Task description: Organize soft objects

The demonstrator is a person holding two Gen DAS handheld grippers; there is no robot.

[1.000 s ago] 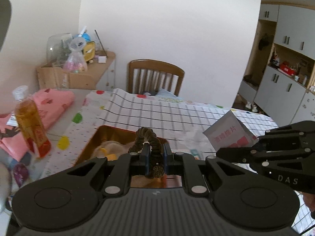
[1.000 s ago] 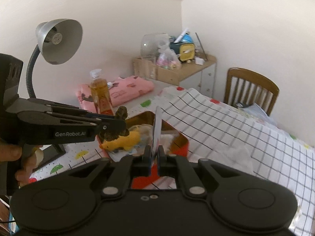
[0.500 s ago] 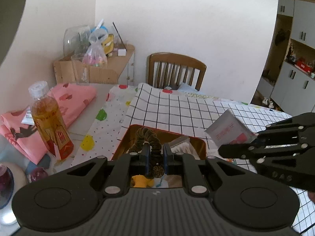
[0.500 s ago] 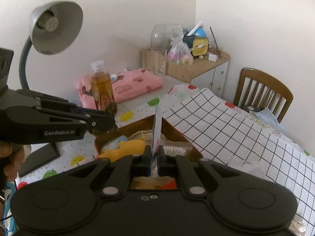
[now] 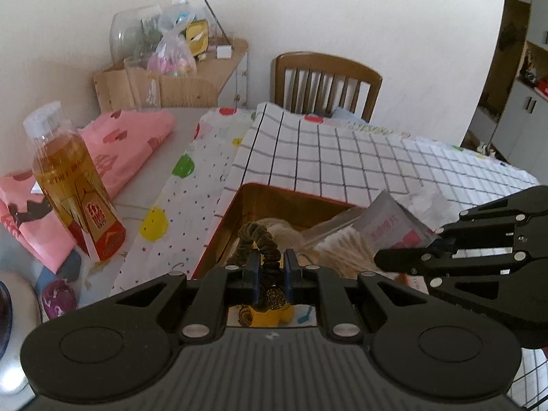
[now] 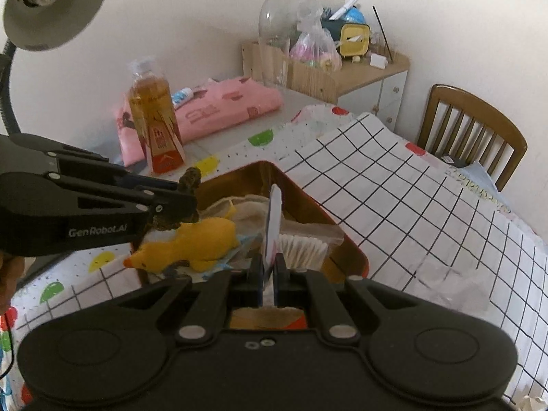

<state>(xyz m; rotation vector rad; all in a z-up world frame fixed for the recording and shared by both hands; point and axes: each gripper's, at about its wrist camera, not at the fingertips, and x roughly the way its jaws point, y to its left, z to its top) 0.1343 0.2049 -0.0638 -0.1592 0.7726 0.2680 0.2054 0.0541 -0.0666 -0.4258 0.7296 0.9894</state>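
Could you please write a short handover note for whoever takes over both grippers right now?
Left gripper: shut on the brown coiled hair tie, held above the red-rimmed metal tin.
Right gripper: shut on the flat white-and-pink cotton pad packet, also over the tin.
Already in the tin: yellow plush duck, bag of cotton swabs, beige cloth pouch.
Left to do: lower and release both items into the tin.

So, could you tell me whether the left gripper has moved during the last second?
Yes. The left gripper, shut on the brown scrunchie, has moved forward over the tin box, judged against the yellow plush duck.
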